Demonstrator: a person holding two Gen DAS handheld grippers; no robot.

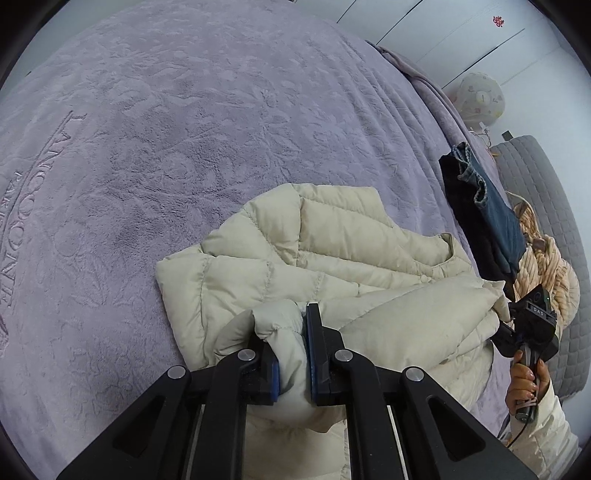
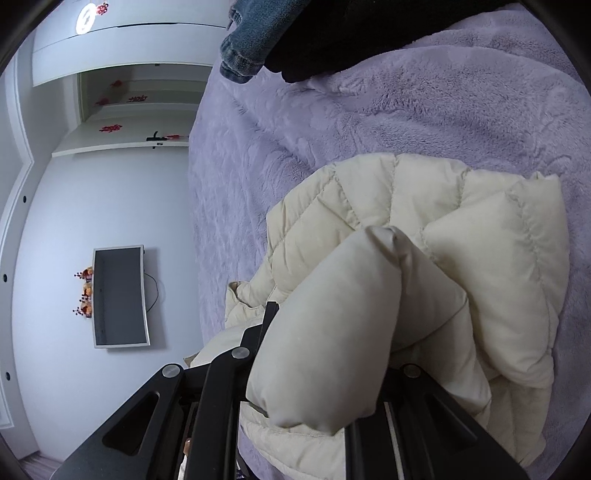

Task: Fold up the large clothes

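A cream quilted puffer jacket [image 1: 295,251] lies partly folded on a lilac plush blanket [image 1: 166,129]. My left gripper [image 1: 291,332] is shut on a bunched fold of the jacket and holds it just above the rest of it. My right gripper shows at the right of the left wrist view [image 1: 517,317], at the jacket's other end, held by a hand. In the right wrist view the jacket [image 2: 424,229] drapes over my right gripper [image 2: 328,332]. Only its left finger [image 2: 267,317] shows; the right finger is hidden under the fabric.
Folded jeans [image 1: 491,206] on a black garment [image 1: 465,214] lie beyond the jacket, also at the top of the right wrist view [image 2: 255,33]. A beige knit item [image 1: 550,266] and a grey quilted headboard [image 1: 546,206] are at the right. A wall monitor [image 2: 120,295] and white shelves are to the left.
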